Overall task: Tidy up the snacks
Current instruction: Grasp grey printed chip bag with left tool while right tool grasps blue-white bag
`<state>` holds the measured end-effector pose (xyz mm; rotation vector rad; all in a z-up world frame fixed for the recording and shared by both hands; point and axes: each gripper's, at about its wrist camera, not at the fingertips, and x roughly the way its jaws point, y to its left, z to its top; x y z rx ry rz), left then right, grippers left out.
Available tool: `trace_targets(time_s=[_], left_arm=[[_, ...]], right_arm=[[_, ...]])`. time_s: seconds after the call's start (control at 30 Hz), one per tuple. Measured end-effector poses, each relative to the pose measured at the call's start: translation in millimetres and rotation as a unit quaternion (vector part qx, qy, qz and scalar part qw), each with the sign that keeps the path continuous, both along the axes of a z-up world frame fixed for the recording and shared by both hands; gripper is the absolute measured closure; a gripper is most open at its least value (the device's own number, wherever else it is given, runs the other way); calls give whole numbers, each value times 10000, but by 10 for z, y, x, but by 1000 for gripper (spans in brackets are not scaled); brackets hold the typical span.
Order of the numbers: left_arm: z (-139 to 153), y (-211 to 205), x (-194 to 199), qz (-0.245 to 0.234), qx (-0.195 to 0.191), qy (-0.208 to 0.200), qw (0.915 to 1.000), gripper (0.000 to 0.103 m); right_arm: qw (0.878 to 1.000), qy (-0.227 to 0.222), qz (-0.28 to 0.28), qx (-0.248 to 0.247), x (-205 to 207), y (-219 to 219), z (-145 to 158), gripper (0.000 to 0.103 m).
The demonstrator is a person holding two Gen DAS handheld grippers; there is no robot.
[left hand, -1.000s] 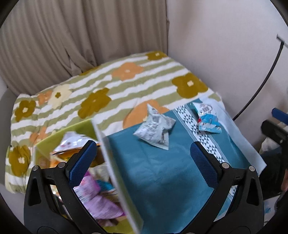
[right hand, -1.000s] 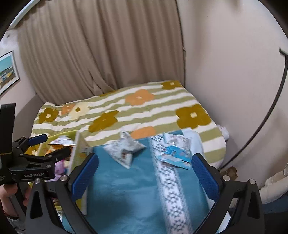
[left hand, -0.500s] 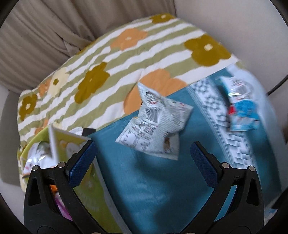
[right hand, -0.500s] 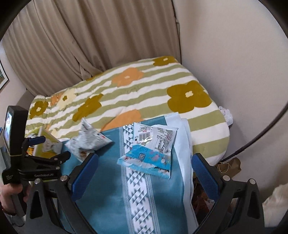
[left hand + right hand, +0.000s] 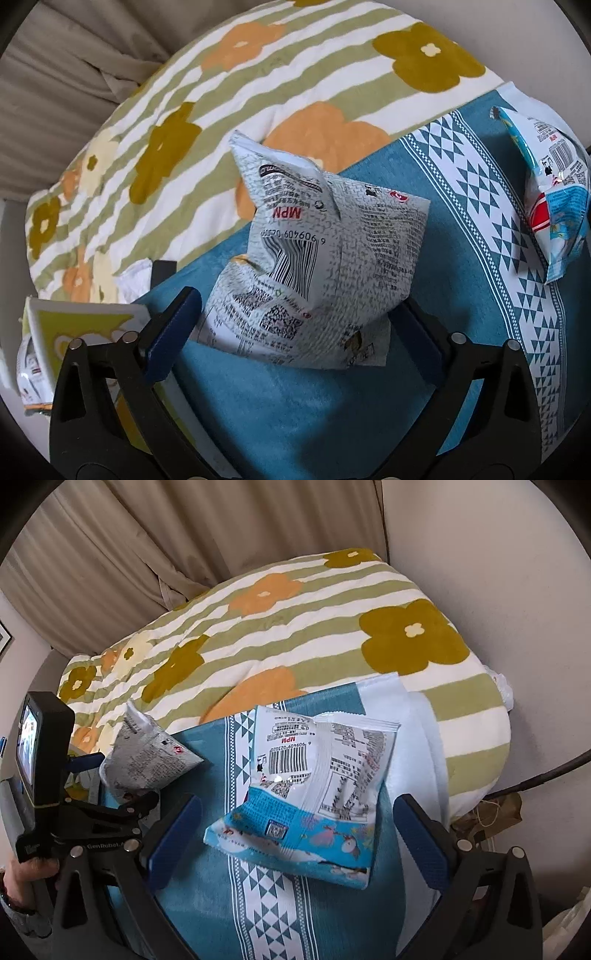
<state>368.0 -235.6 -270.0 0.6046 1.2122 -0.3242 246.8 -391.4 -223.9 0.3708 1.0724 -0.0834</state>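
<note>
Left wrist view: at the far left stands a yellow-green box, only its white rim and one printed wall in frame, with a silver-edged packet showing at its outer side; whether that packet sits inside the box cannot be told. The left gripper is spread wide, its blue pads either side of the near edge of a grey printed snack bag, not pressing on it. That bag rests crumpled, barcode side up, on a teal cloth laid over a bed with a flower-striped quilt. To the right, past the cloth's white triangle-patterned band, lies a blue-and-white snack bag, well apart from the grey one.

Right wrist view: this view adds what the other lacks. At far left a hand holds the left gripper's handle, which carries a small lit screen. The grey printed snack bag sits just beyond that gripper. The right gripper is likewise open, and the blue-and-white snack bag lies flat between its pads, untouched, over the patterned band. Further right are a pale folded towel under the cloth's edge, a dark cable along the wall, and a brown paper item on the floor. Beige curtains hang behind the bed.
</note>
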Motion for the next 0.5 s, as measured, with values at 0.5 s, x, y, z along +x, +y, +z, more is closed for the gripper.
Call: trace_targets(time_s=[0.5], left_arm=[[145,114,18,400,-691,141,9967,37]], right_arm=[[9998,77,-187,84,259,8,-228,0]])
